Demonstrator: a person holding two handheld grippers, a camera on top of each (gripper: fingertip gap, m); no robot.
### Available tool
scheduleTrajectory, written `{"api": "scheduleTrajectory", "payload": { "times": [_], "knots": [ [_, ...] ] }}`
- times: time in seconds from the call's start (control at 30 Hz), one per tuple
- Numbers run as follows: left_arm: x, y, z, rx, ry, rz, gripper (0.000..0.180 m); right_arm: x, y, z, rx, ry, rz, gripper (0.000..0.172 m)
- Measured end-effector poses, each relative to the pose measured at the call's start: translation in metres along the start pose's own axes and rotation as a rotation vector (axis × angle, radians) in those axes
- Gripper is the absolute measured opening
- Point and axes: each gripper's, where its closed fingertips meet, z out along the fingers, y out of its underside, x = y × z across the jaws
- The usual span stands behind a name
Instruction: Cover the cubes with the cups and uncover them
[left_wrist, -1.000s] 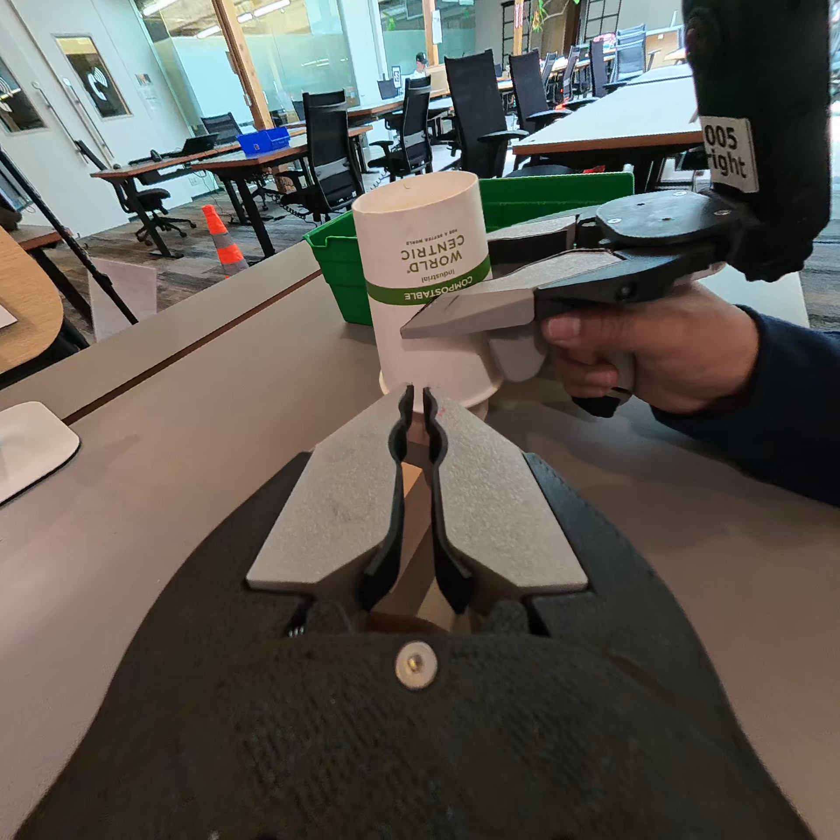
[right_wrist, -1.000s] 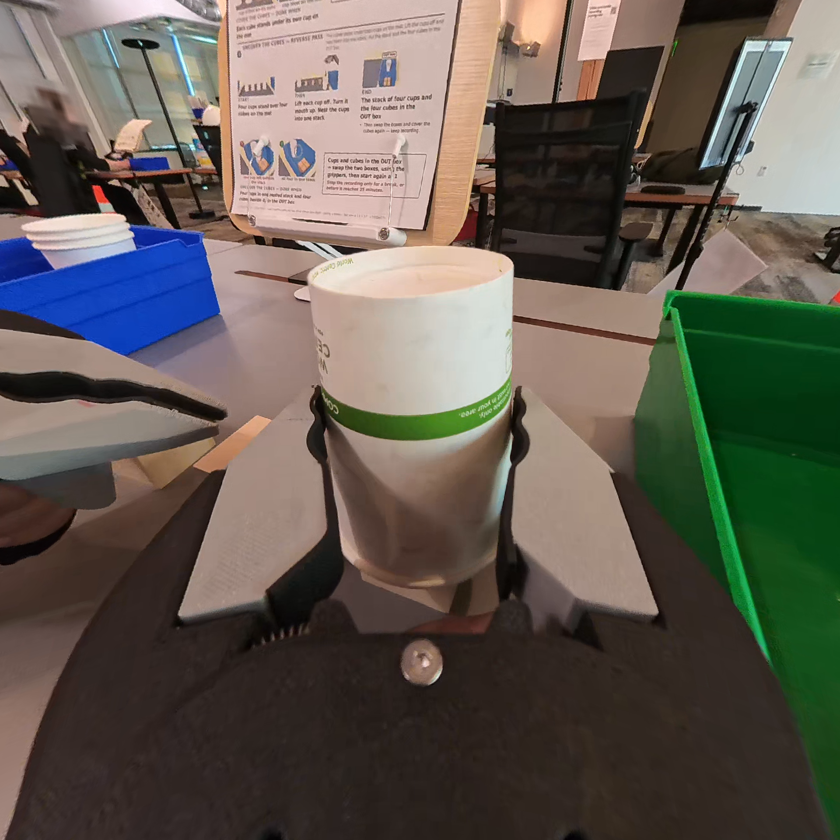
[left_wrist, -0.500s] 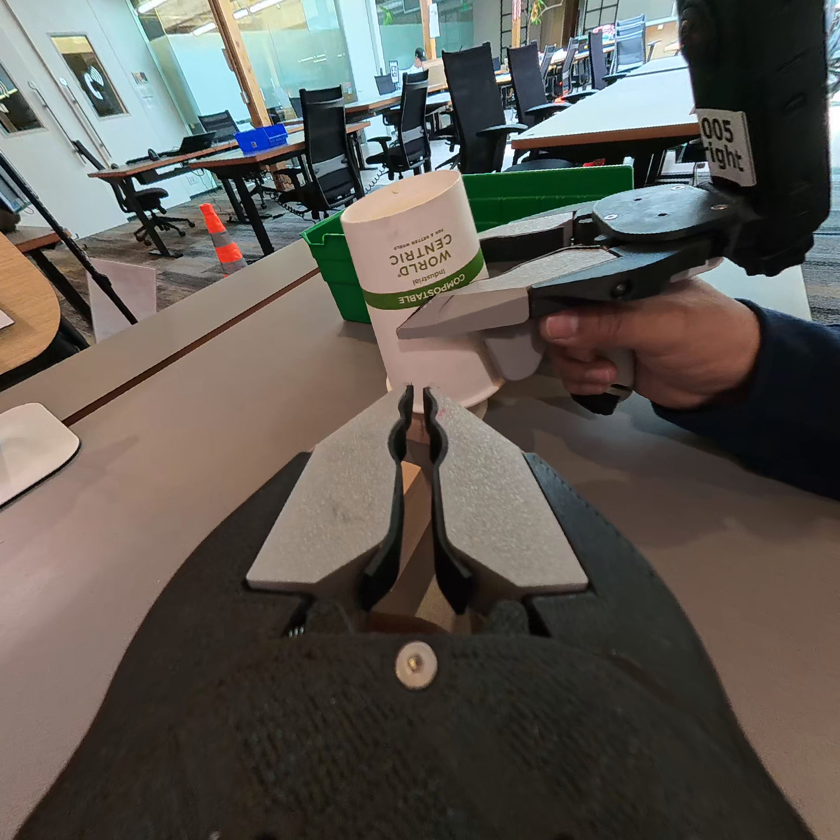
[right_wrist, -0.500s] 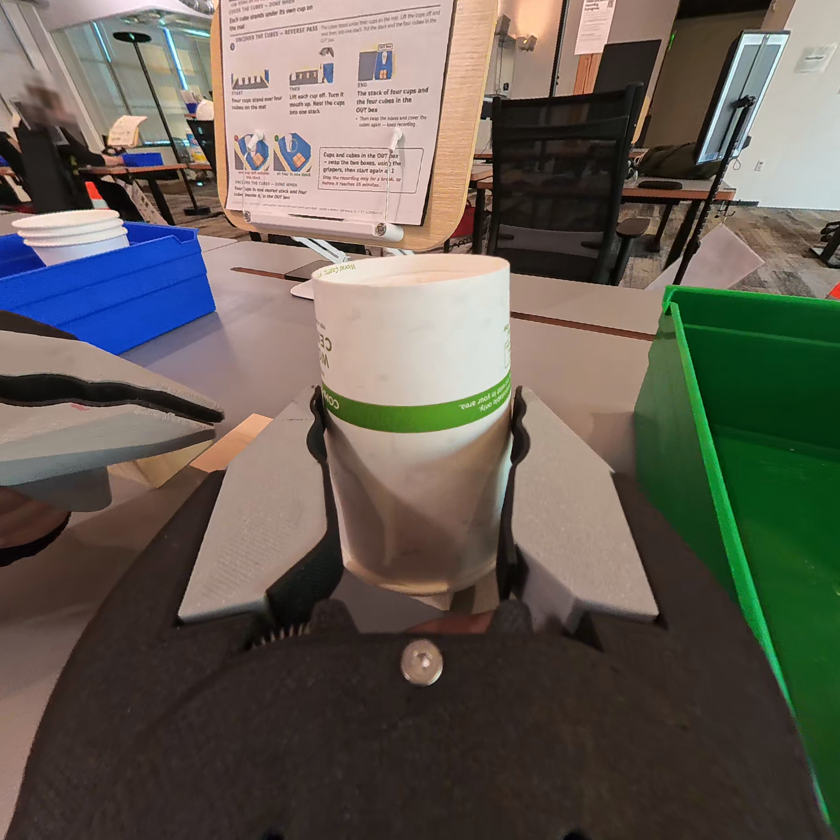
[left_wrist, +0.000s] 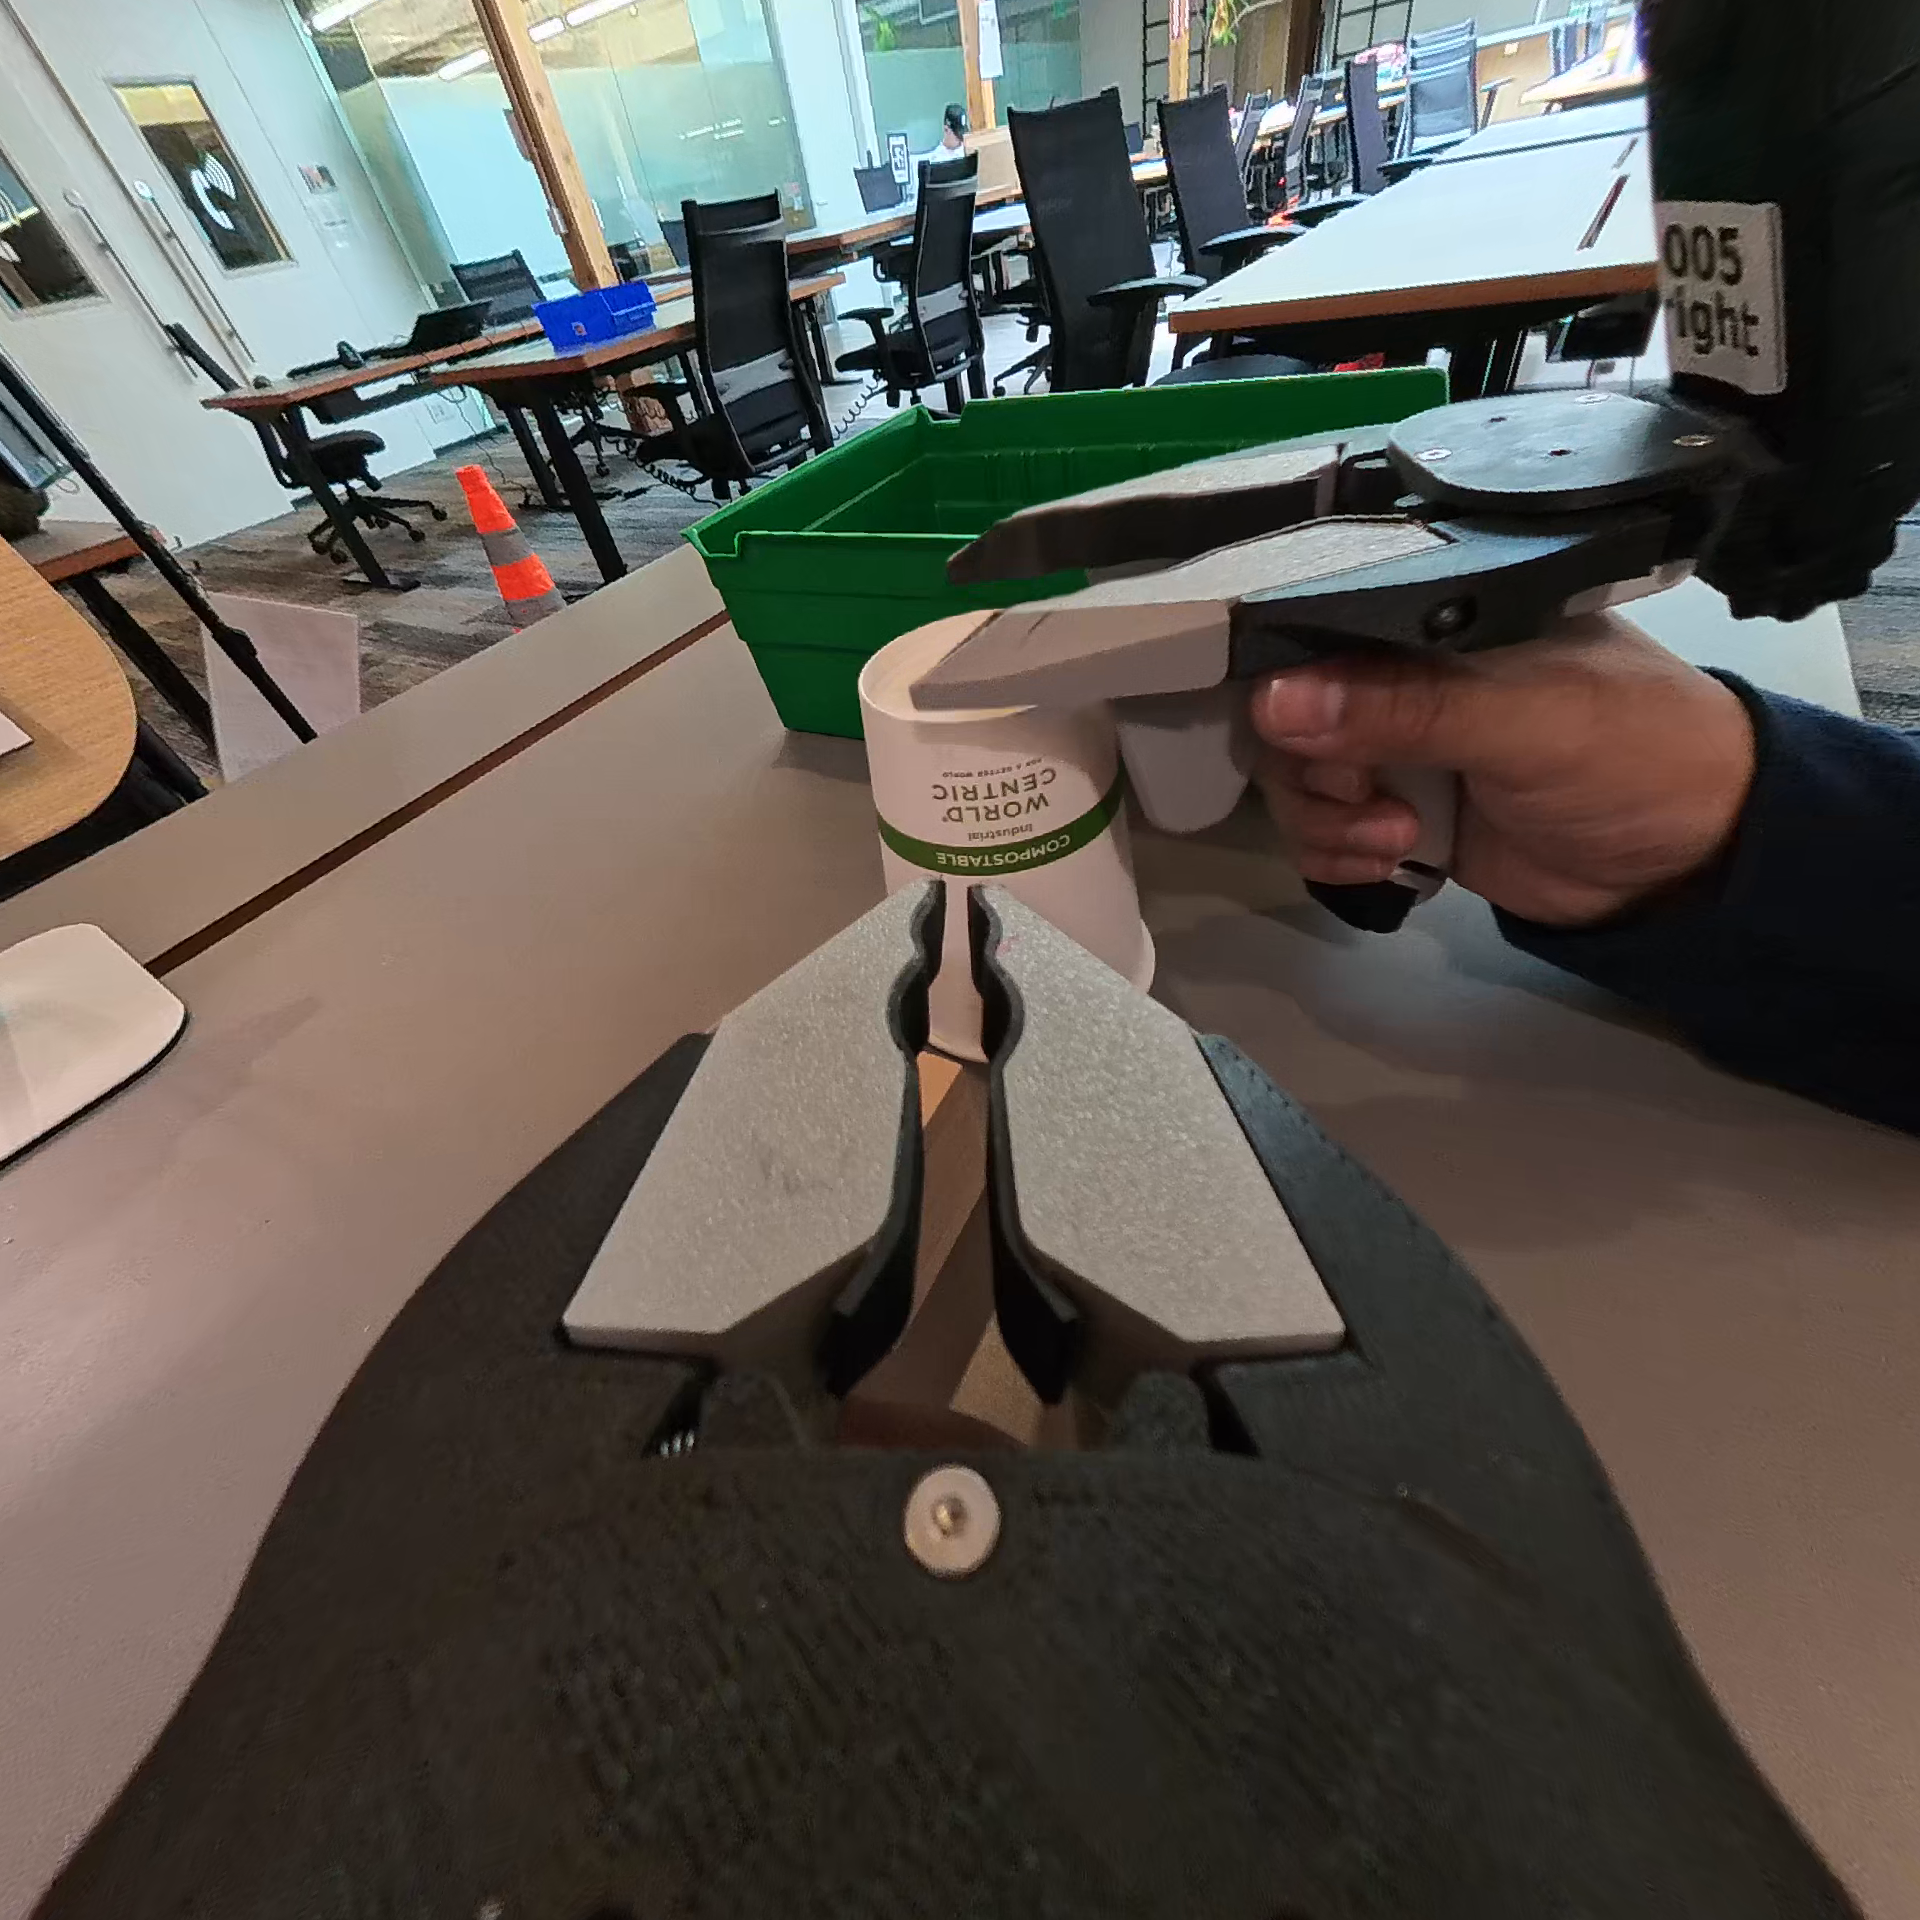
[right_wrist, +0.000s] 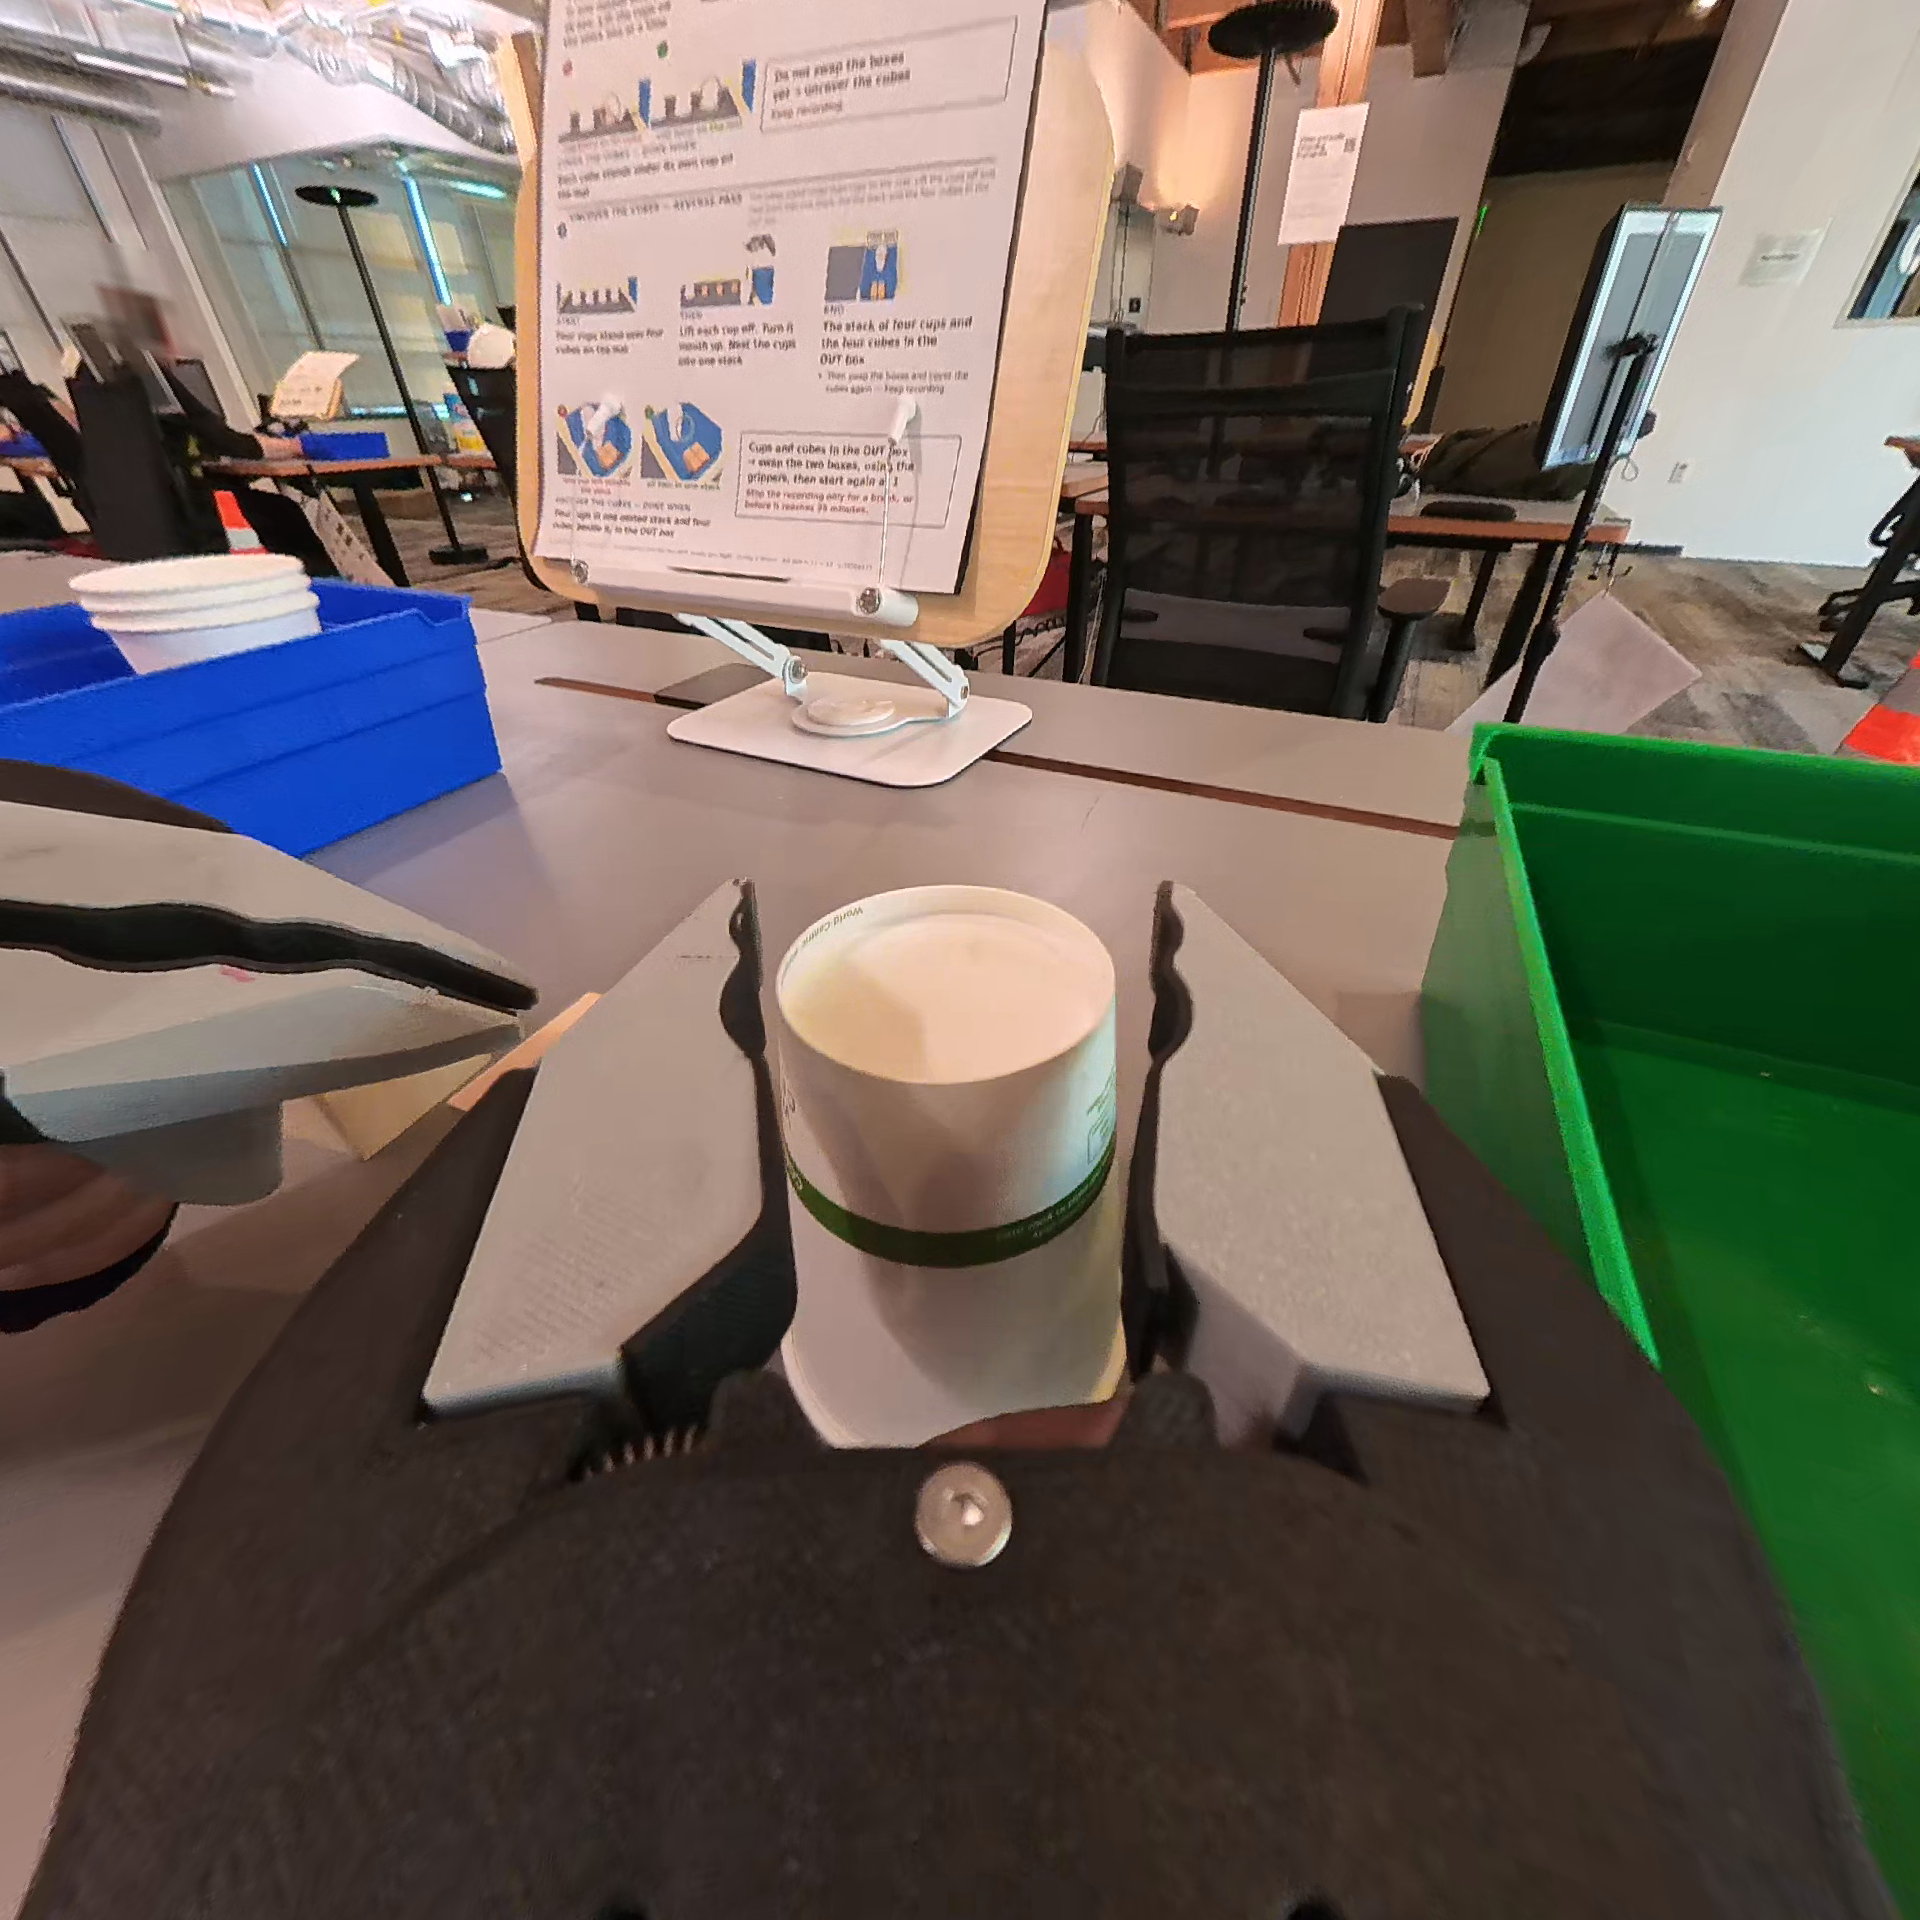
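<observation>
Green plastic bin (right_wrist: 1714, 1039) at three o'clock of the cup, blue bin (right_wrist: 260, 717) with stacked white cups (right_wrist: 197, 613) at ten o'clock, sheet stand (right_wrist: 852, 717) at twelve; all on a smooth grey table (right_wrist: 623, 852). Well apart, the right tongs (right_wrist: 951, 904), straddling an upturned white paper cup (right_wrist: 945, 1091) with a green band, pads clear of its wall on both sides, held above the flat base. Resting on the table, that cup, just beyond the left tongs (left_wrist: 956, 899). Pressed nearly together on air, those grainy grey fingers (left_wrist: 790, 1143). Beneath them a pale wooden cube (left_wrist: 940, 1122), partly hidden.
</observation>
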Motion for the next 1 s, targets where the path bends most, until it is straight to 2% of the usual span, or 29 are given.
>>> {"api": "scheduleTrajectory", "payload": {
  "times": [0.1,0.2,0.3,0.37,0.57,0.67,0.87,1.0],
  "knots": [
    [0.000,0.001,0.000,-0.003,0.000,-0.001,0.003,-0.001,-0.009,-0.004,0.052,-0.001,0.003,0.075],
    [0.000,0.001,0.001,-0.006,-0.004,0.002,0.003,-0.007,-0.036,-0.017,0.200,-0.030,-0.002,0.079],
    [-0.001,0.002,0.001,-0.008,-0.013,0.003,0.003,-0.028,-0.068,-0.042,0.408,-0.119,-0.058,0.067],
    [-0.003,0.003,0.001,-0.011,-0.024,0.002,0.003,-0.043,-0.071,-0.049,0.439,-0.167,-0.121,0.058],
    [-0.009,0.015,0.004,-0.069,-0.038,-0.029,0.003,-0.072,-0.032,-0.026,0.200,-0.339,-0.115,0.055],
    [-0.013,0.019,0.004,-0.097,-0.059,-0.022,0.003,-0.069,-0.019,-0.018,0.132,-0.297,-0.158,0.050],
    [-0.010,0.050,0.011,-0.255,-0.055,-0.012,0.000,-0.049,0.011,0.001,-0.032,-0.164,-0.202,0.046],
    [-0.011,0.051,0.009,-0.270,-0.058,-0.035,0.000,-0.047,0.009,0.000,-0.025,-0.156,-0.192,0.047]
  ]
}}
